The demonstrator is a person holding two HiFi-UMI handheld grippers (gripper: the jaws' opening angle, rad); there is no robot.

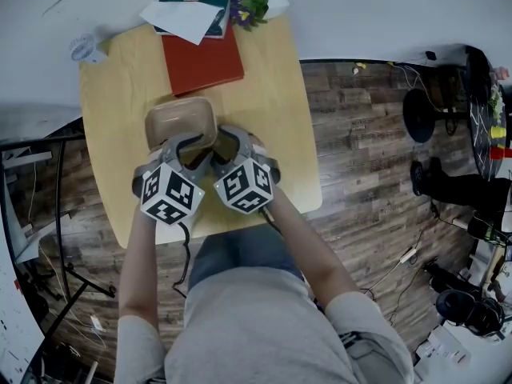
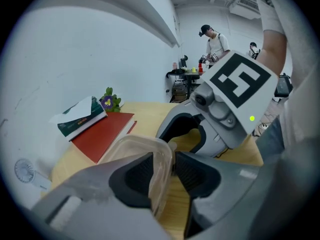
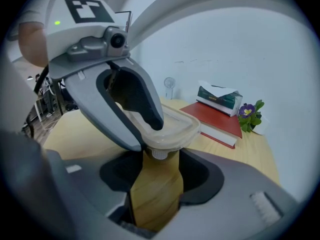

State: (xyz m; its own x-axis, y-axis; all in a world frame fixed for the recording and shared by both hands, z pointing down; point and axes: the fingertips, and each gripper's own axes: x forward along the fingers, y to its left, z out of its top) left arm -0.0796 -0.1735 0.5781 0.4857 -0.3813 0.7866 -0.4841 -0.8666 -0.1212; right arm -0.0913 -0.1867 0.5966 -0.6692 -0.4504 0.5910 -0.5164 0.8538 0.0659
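A clear plastic container (image 1: 180, 121) is seen on the near half of a wooden table (image 1: 272, 94), just in front of the person. The left gripper (image 2: 167, 160) is closed on the container's near wall, which is pinched between the two dark pads at a rounded corner, one pad inside the rim and the other outside. The right gripper (image 3: 157, 157) is held close beside the left one, at the same near edge of the container. Its jaws are set narrowly apart, and bare table is seen through the gap. A small ribbed tab at the container's rim is seen at the mouth of that gap; no grip on it can be made out. Behind the container a red book (image 1: 204, 58) is laid flat. At the table's far edge a green book (image 3: 218, 98) is covered by a white sheet, with a small purple-flowered plant (image 1: 250, 8) beside it.
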